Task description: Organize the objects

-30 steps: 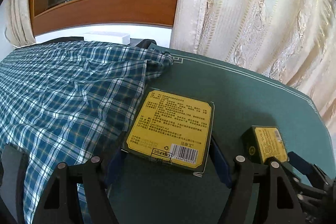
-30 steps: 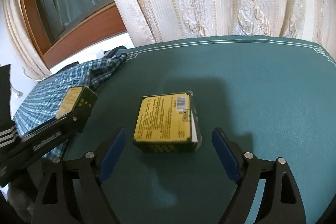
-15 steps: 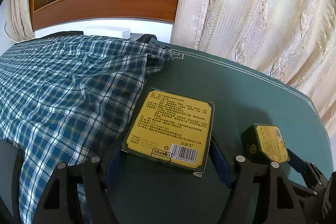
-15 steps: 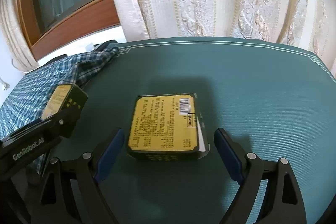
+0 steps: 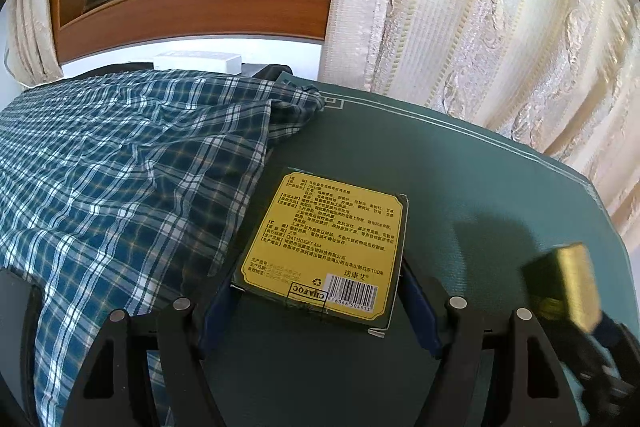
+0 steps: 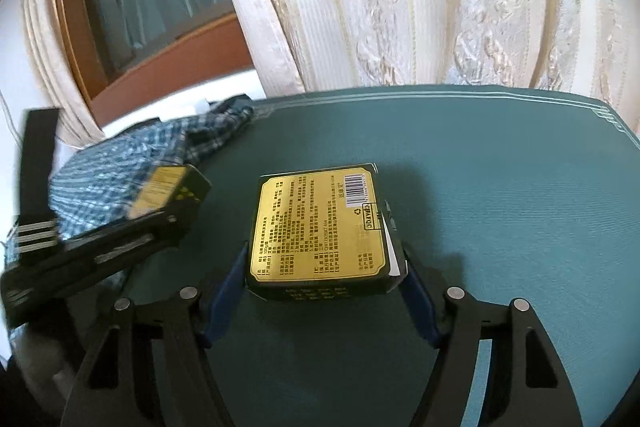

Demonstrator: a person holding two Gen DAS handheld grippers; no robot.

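Yellow boxes sit clamped in each gripper, right jaws closing, plaid cloth beside.

— What lies past the teal table cover?
— A cream patterned curtain, hanging just behind its far edge.
— And to the side?
— A wooden window frame, with a white box below it on the pale sill.
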